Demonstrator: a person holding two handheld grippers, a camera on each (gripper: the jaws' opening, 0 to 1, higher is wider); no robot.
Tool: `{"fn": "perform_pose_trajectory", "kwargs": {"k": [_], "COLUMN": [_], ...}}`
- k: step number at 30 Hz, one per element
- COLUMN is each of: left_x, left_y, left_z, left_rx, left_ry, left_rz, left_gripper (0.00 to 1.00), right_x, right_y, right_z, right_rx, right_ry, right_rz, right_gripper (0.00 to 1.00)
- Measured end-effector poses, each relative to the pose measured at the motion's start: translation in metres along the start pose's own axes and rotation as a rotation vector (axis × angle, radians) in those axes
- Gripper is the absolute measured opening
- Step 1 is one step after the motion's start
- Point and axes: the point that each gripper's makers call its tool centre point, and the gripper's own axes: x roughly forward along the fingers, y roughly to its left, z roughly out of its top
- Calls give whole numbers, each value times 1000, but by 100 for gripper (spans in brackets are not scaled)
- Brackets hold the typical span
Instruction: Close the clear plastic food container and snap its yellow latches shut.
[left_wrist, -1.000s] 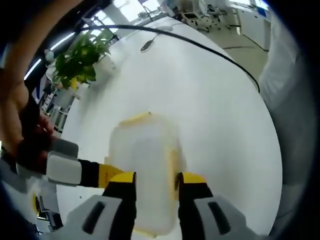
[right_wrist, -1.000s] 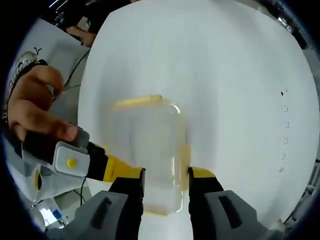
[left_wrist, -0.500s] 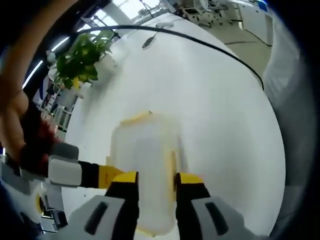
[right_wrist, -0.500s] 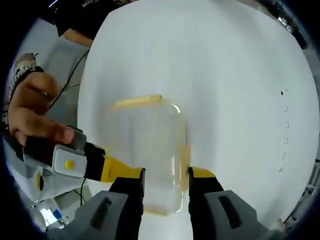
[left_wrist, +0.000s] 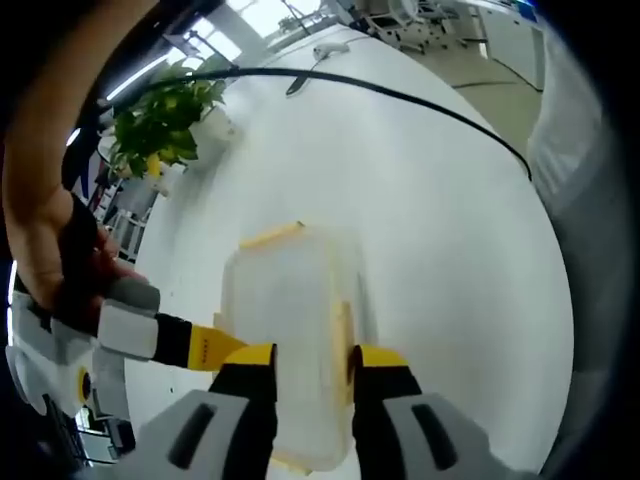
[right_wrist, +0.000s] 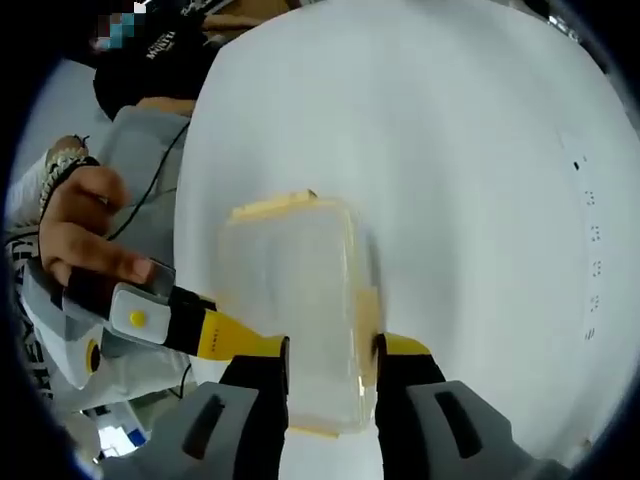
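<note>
White table (left_wrist: 440, 230) bearing a clear container (left_wrist: 290, 340), lid on, yellow latches (left_wrist: 272, 236) at its edges. Left gripper (left_wrist: 310, 362) and right gripper (right_wrist: 331, 352) each have their jaws closed on the container's near end. The left gripper view adds a plant (left_wrist: 160, 120) and cable (left_wrist: 420, 95) at the far side.

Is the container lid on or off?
On. The lid covers the clear container on the white table; yellow latches lie along its edges. Cannot tell if they're snapped.
</note>
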Motion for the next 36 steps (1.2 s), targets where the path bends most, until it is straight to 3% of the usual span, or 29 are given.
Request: {"fn": "perform_pose_trajectory", "kwargs": {"k": [6, 15, 22, 25, 29, 31, 36], "left_x": [0, 0, 0, 0, -2, -3, -4], "left_y": [1, 1, 2, 1, 2, 4, 4], "left_z": [-1, -1, 0, 0, 1, 2, 1], "left_rx": [-5, -11, -7, 0, -55, -127, -99], "left_ry": [-6, -3, 14, 31, -8, -29, -40], "left_rz": [1, 4, 8, 15, -13, -21, -22], "left_gripper": [22, 22, 23, 24, 24, 24, 24], "right_x": [1, -1, -2, -3, -5, -4, -9], "right_y": [-2, 2, 4, 2, 3, 6, 7], "right_z": [1, 0, -3, -4, -7, -7, -3], "right_rx": [-18, -20, -23, 30, 45, 24, -89], "right_ry": [87, 82, -3, -36, -91, -115, -199], "right_rz": [-3, 20, 11, 1, -18, -35, -134], "right_gripper": [27, 29, 33, 34, 35, 36, 35]}}
